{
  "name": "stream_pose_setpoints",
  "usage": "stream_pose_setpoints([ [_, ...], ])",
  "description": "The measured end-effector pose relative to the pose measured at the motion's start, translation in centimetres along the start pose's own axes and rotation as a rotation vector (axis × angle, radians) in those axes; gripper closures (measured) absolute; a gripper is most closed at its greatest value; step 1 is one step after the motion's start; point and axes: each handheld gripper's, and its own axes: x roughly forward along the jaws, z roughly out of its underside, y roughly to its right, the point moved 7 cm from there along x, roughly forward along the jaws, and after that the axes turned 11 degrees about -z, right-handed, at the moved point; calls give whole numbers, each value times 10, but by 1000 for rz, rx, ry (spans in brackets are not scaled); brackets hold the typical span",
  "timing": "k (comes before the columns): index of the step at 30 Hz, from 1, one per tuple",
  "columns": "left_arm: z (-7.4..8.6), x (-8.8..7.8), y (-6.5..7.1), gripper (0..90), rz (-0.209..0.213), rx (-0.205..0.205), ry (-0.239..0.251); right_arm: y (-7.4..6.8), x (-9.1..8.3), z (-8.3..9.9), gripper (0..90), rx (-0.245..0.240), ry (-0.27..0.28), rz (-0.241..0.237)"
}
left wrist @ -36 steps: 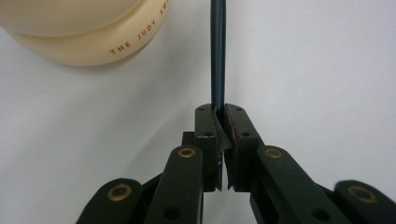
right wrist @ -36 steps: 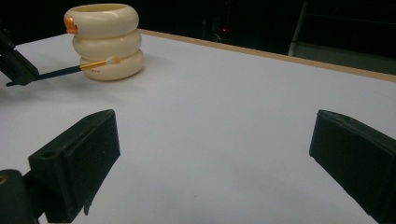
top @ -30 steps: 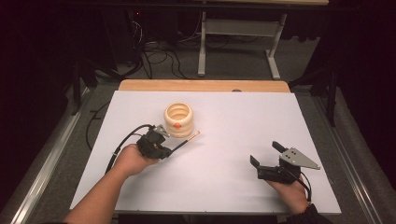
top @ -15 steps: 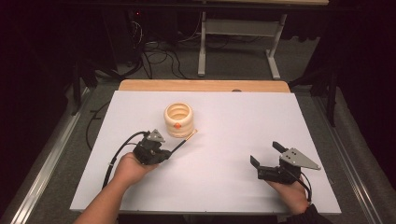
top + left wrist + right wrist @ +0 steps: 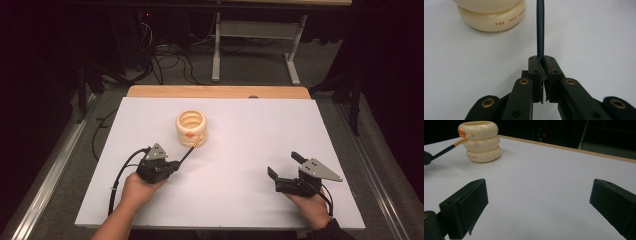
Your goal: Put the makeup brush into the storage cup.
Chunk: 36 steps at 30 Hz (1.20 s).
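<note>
A cream pot of three stacked rings (image 5: 191,127) (image 5: 491,15) (image 5: 481,141) stands left of the middle of the white sheet (image 5: 250,130), with an orange spot on its near side. My left gripper (image 5: 176,165) (image 5: 543,62) lies in front of it, shut on the dark handle of a thin brush (image 5: 189,151) (image 5: 540,30) (image 5: 449,147). The brush has a gold ferrule and a pale tip, and the tip points at the pot's side; I cannot tell if it touches. My right gripper (image 5: 284,165) (image 5: 539,202) rests near the front right, open, with nothing between its jaws.
A wooden table edge (image 5: 215,91) runs along the back of the sheet. A metal rail (image 5: 55,175) lies to the left. Beyond the table, on the dark floor, are cables (image 5: 165,60) and a metal frame (image 5: 255,30).
My left hand has drawn back toward the near left with the brush in its jaws, pulling the tip closer along the pot's side. The right hand has stayed put.
</note>
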Motion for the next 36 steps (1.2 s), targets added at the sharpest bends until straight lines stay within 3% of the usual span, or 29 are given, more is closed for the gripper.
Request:
stream_pose_setpoints([
  [8, 7, -2, 5, 849, 16, -15, 71, 0, 3, 3, 29, -3, -11, 1],
  [23, -3, -13, 5, 849, 14, -65, 184, 0, 6, 1, 28, 3, -1, 5],
  [29, -7, -18, 3, 849, 17, -92, 228, -4, 6, -14, 37, 3, 34, -5],
  [36, -10, -23, 0, 849, 8, -104, 260, -9, 7, -37, 37, -33, 62, 2],
])
